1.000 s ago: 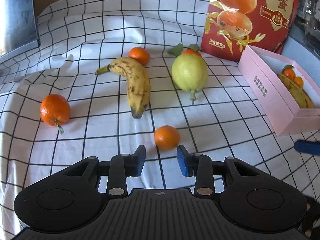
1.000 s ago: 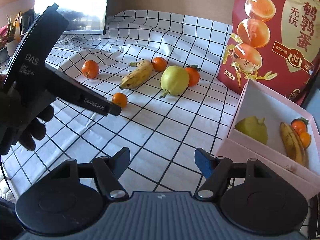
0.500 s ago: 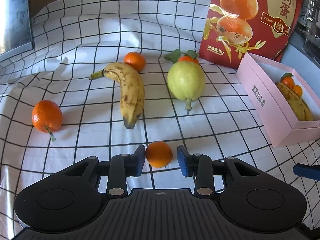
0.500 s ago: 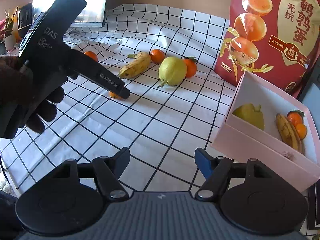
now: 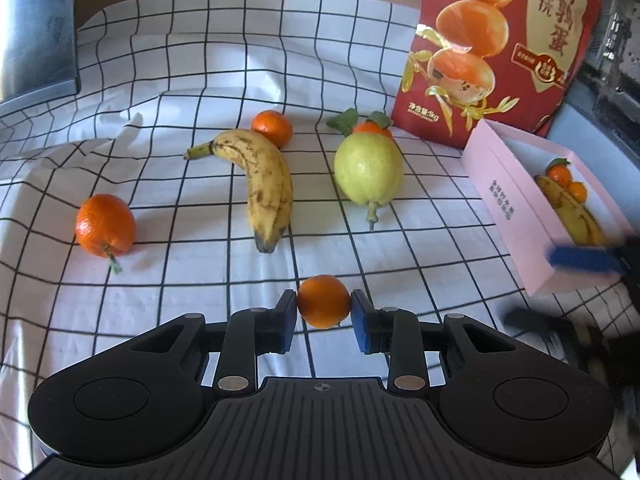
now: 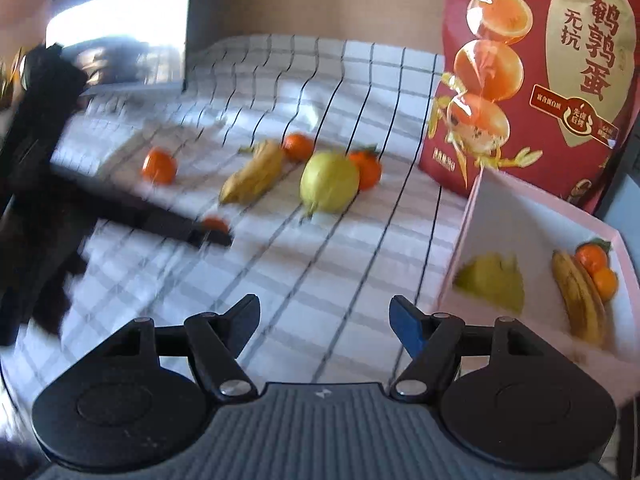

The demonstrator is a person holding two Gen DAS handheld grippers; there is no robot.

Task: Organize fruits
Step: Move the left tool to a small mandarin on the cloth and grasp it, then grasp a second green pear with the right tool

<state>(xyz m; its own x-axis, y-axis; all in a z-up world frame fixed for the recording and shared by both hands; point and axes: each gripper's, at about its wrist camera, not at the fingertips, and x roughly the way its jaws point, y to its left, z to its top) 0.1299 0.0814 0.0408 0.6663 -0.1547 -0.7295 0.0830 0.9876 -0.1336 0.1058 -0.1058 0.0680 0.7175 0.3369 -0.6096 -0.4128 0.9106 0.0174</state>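
Our left tool [image 5: 324,312] is closing on a small round orange mandarin [image 5: 323,301], left of the pink cardboard box [image 5: 516,216]. Our right tool [image 6: 324,320] is gaping empty. Some fruit is boxed; five pieces are waiting outside.

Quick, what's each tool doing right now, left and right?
Left tool: jaws have just been closing, now shut on the small orange.
Right tool: open, holding nothing.

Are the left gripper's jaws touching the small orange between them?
Touching. The left wrist view shows the left gripper with both jaws closed against the small orange.
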